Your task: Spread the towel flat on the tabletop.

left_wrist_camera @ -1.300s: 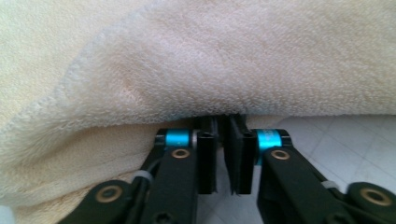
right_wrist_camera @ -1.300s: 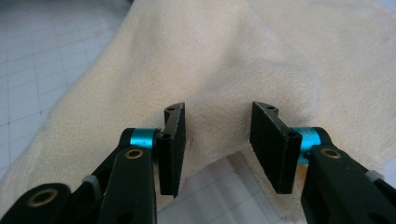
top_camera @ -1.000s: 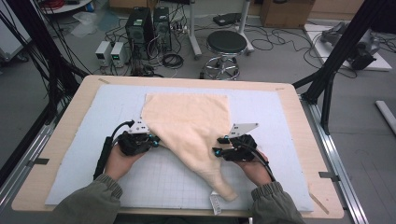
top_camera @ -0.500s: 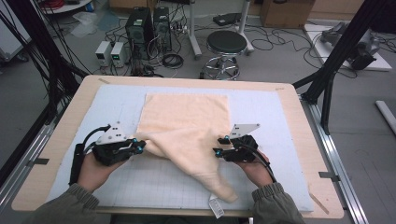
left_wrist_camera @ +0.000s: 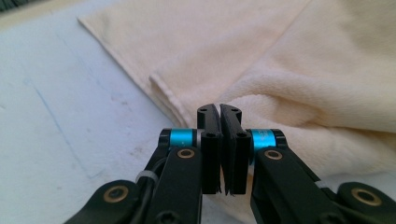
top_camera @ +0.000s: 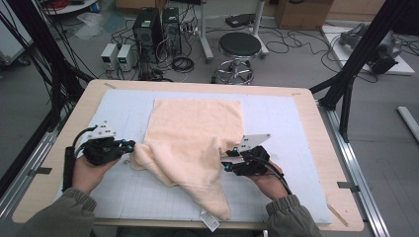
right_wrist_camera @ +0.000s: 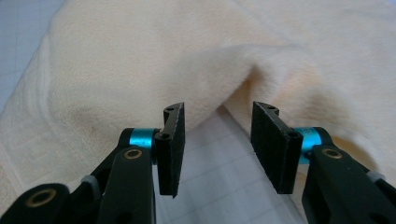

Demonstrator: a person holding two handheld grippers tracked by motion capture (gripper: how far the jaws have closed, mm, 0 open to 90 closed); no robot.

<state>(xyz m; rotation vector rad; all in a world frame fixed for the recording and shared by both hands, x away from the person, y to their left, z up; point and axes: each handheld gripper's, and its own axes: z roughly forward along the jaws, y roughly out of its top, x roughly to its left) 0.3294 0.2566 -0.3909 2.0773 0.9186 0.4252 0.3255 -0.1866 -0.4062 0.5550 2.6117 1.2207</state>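
Out on the left, the left gripper (top_camera: pixel 129 145) has its jaws clenched tight together at the towel's (top_camera: pixel 192 143) bunched left edge; whether cloth is nipped between them can't be told. The peach towel sprawls mid-mat (top_camera: pixel 306 148), far half flat, near part rumpled, one corner trailing to the table's (top_camera: pixel 326 123) near edge. Over right, the right gripper (top_camera: pixel 225 160) sits released, jaws apart, at the towel's right edge

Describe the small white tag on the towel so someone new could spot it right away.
Start at the pale blue mat covering the wooden table. A peach towel lies across it, narrowing toward the near edge. The tag hangs off that near tip, white against the peach cloth.
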